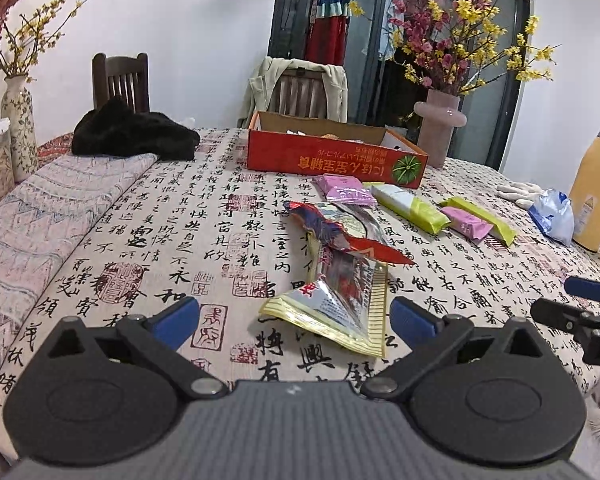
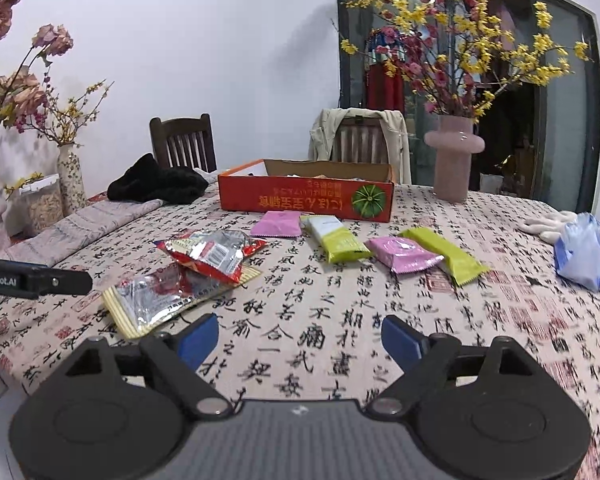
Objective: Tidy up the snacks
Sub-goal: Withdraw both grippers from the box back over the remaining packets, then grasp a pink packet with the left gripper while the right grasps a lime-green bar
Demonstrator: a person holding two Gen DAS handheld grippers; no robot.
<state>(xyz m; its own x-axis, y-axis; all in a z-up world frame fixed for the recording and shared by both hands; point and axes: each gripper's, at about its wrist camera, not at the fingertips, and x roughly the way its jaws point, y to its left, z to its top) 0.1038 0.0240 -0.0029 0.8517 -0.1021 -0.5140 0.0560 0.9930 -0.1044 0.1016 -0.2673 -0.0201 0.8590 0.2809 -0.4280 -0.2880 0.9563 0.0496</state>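
Calligraphy-cloth bench (image 1: pixel 148 216) | left wrist view: left tongs (image 1: pixel 294 316) spread wide, empty, nearest foil packet (image 1: pixel 336 304) between them; could slip, being crinkly | right wrist view: right tongs (image 2: pixel 300 340) spread, empty, over bare cloth; wafer packs (image 2: pixel 404 254) beside red box (image 2: pixel 306 196), contents hidden.

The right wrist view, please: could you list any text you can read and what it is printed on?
"enRobot.AI", cut off at the frame edge: on the left hand-held gripper.
Upside-down yellow characters: on the red box, too blurred to read.
Calligraphy: on the tablecloth, not reliably legible.
Snack packets' print: too small.
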